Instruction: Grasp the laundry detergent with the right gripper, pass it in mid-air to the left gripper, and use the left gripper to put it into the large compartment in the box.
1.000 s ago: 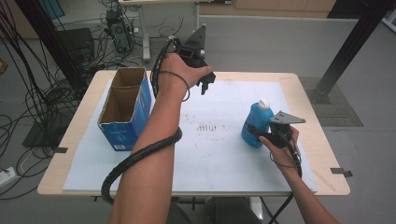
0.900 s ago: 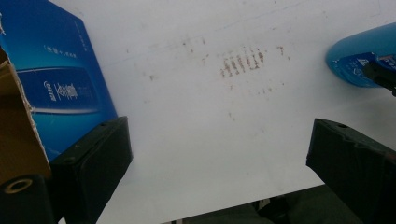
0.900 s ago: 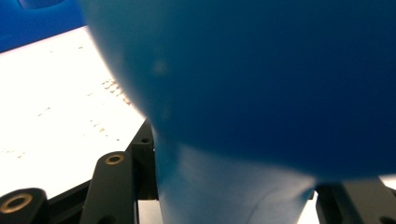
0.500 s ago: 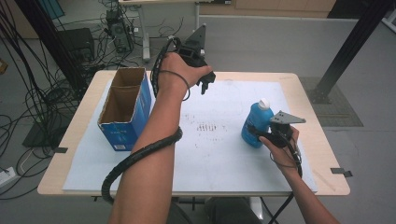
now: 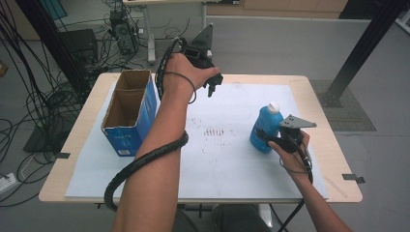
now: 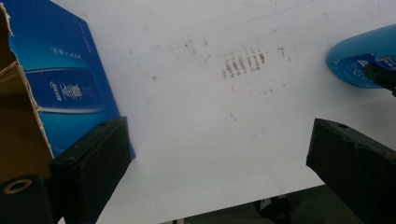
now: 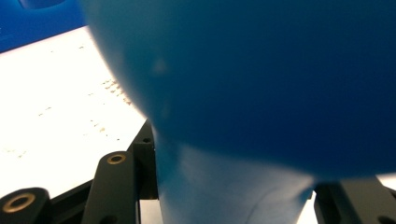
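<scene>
We see the blue bottle standing upright on the right half of the bench, on the white sheet that covers most of the top. The right tongs come at it from the person's side, level with its lower body, and their black jaws press on the plastic from both sides — a firm grip, closed as far as the bottle allows. In the right gripper view the bottle looms close and out of focus, its narrower part pinched between the two jaws at the bottom of the picture.

The left tongs hang in the air over the far edge of the bench, well apart from the bottle, jaws wide apart with nothing between them. Through the left gripper view we look down between those jaws at the sheet, with the bottle at the right edge.

A tall cardboard box stands on the left side, its top open — blue printed outside, raw brown inside, with a torn upper edge. White lettering runs along its blue side, too small and slanted for us to read. The bottle is smooth glossy plastic, rounded, with a white cap; it carries a label whose print we cannot make out. Faint brownish dotted marks stain the middle of the sheet.
</scene>
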`<state>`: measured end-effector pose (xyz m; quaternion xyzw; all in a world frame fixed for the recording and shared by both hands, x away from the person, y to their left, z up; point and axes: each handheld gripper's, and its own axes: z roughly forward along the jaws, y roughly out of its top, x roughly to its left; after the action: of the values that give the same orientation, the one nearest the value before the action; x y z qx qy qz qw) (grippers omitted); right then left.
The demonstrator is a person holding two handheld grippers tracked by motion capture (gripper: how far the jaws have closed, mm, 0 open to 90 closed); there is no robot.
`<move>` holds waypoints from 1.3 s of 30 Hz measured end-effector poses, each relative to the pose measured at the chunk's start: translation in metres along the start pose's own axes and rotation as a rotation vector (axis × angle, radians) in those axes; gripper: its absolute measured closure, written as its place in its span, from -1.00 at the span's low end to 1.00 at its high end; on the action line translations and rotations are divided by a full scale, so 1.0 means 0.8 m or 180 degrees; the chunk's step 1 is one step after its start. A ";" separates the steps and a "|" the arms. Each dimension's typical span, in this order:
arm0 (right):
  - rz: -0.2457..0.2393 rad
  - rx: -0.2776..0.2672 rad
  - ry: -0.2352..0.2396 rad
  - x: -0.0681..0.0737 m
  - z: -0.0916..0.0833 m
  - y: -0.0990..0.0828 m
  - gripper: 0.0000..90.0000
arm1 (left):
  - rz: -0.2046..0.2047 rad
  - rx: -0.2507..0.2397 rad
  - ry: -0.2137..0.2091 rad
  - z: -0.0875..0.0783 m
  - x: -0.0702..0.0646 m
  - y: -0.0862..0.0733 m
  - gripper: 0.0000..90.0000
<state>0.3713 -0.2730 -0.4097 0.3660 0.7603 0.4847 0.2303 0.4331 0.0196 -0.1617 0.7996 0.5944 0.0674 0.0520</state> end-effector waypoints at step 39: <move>0.0001 0.0001 0.0002 0.000 0.000 0.000 0.01 | 0.0006 -0.0004 0.0009 -0.003 0.001 0.000 -0.85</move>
<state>0.3715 -0.2729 -0.4095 0.3660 0.7604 0.4847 0.2300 0.4328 0.0207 -0.1592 0.8001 0.5936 0.0690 0.0516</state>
